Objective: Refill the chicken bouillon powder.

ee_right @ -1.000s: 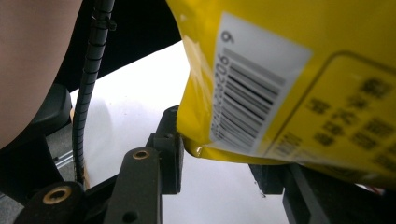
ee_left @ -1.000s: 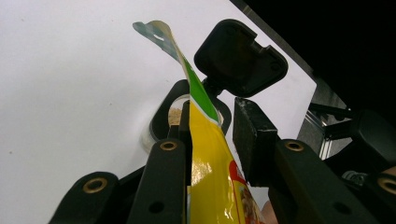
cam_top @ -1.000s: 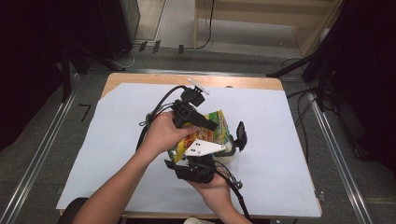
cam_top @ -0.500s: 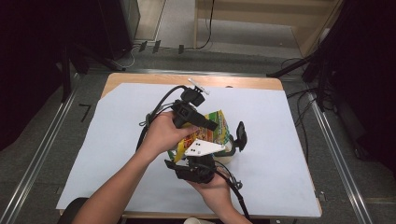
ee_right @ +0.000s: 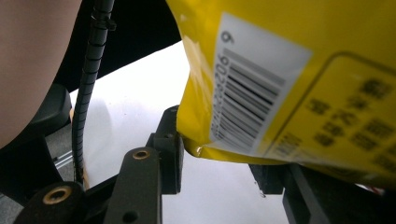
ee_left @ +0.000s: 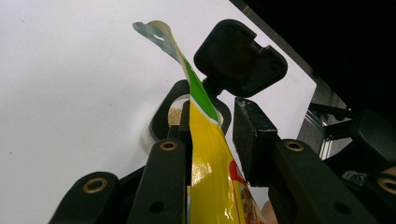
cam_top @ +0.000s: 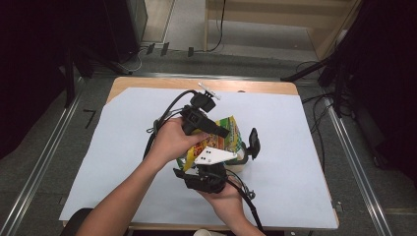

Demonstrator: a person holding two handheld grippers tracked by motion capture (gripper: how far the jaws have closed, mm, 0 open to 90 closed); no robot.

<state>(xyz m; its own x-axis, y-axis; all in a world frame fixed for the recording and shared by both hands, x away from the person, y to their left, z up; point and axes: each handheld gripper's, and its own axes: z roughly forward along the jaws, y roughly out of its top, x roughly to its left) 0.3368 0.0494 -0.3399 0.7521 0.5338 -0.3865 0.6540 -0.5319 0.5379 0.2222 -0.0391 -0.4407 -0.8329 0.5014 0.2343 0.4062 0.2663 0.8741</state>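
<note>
Nothing has shifted since the earlier frames: left gripper (ee_left: 212, 140) still pinches the yellow pouch (ee_left: 212, 186) over the jar (ee_left: 175, 119); right gripper (ee_right: 219, 163), jaws apart, props its base; pour ongoing

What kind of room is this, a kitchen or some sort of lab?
Probably a lab or recording studio, not a kitchen. The table is covered with plain white paper, cables run over the floor, and dark equipment stands surround it while a person handles a snack bag.
</note>
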